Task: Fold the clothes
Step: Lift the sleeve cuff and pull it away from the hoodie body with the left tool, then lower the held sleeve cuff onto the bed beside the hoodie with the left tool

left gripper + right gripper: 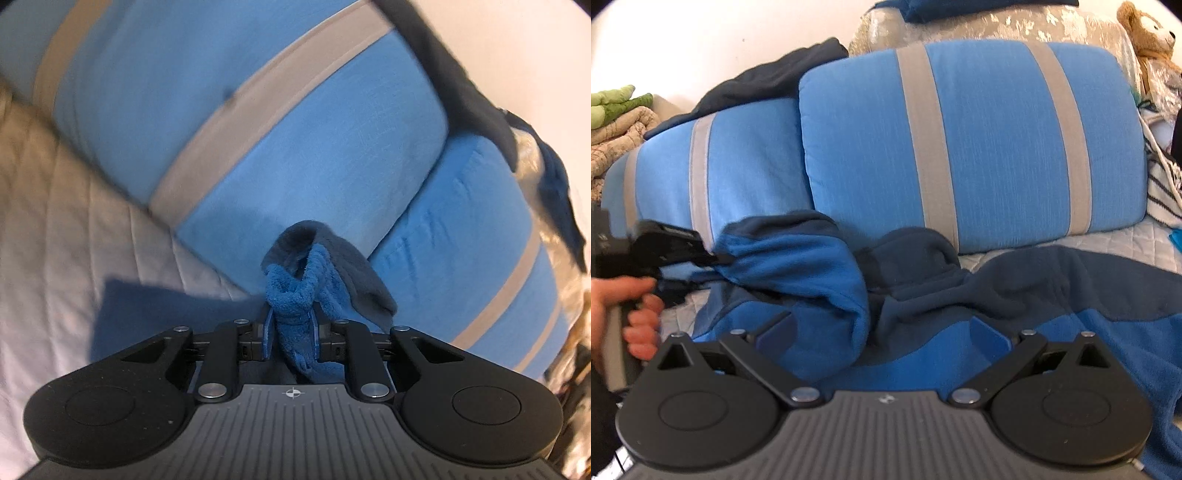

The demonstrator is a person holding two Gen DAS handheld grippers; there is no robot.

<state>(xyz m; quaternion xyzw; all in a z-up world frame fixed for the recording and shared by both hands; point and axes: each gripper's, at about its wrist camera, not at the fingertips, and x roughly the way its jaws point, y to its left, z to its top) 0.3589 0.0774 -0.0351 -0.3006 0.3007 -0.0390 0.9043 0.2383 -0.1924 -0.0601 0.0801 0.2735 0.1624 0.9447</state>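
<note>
Blue fleece garment (295,306) bunched between left gripper (290,334) fingers (266,338).

The fleece jacket (997,295) lies on the quilted bed (1137,243) before two cushions (979,140) side by side, its left part bunched in the left claw (713,258), a teddy bear (1148,33) behind right.

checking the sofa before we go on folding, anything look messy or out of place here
Yes. The blue fleece garment lies rumpled across the seat, one part bunched up in the left tongs. A dark garment is draped over the top of the left striped cushion, unfolded.
</note>
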